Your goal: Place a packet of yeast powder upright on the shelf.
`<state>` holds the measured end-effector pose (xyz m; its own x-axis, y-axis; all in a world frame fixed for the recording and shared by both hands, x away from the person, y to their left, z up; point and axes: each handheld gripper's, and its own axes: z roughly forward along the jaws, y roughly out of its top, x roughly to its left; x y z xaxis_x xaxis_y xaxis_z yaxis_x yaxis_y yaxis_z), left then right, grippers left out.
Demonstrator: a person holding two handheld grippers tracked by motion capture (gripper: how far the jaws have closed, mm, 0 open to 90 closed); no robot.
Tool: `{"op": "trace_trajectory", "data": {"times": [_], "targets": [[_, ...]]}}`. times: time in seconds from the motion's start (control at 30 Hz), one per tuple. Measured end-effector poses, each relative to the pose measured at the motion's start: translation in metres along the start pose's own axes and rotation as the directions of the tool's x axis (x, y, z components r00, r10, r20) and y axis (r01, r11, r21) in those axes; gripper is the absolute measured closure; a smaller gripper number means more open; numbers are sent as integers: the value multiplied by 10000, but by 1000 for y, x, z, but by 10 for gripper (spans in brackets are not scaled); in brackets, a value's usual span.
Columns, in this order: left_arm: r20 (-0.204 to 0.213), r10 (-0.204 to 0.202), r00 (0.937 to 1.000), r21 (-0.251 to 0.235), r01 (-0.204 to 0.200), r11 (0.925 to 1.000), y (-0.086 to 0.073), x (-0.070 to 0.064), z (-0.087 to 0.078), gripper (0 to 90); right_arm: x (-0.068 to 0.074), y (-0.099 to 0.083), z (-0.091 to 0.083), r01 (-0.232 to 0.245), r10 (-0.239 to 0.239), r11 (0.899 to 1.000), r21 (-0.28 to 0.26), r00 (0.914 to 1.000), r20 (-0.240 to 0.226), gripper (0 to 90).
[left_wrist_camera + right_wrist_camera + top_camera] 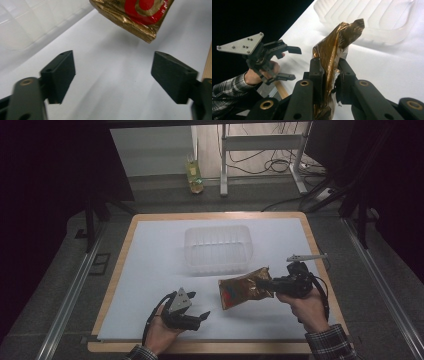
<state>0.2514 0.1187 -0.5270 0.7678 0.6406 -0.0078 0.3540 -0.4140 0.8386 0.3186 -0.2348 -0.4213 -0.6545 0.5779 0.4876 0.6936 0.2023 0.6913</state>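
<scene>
A gold and red foil bag point(241, 290) hangs just above the white sheet at the right of centre. My right gripper point(267, 283) is shut on its right edge. In the right gripper view the two jaws pinch the crumpled foil bag point(337, 42) at my right gripper point(329, 72). My left gripper point(199, 304) rests low near the front edge, left of the bag, open and holding nothing. From the left gripper view, the left gripper point(112, 75) has its jaws wide apart over bare sheet, and a corner of the bag point(135, 15) floats ahead.
A clear ribbed plastic tub point(217, 247) stands at the table's middle, behind the bag. The white sheet point(150, 255) covers a wooden tabletop. On the floor beyond stand a bottle point(195, 175) and metal stand legs with cables.
</scene>
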Motion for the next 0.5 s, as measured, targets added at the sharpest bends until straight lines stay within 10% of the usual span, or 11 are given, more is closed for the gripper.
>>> {"op": "trace_trajectory", "data": {"times": [0.5], "targets": [[78,39,10000,-119,-38,9999,1,-2,1,78,-9,18,-21,-206,233,9983,-554,9986,485,775]]}}
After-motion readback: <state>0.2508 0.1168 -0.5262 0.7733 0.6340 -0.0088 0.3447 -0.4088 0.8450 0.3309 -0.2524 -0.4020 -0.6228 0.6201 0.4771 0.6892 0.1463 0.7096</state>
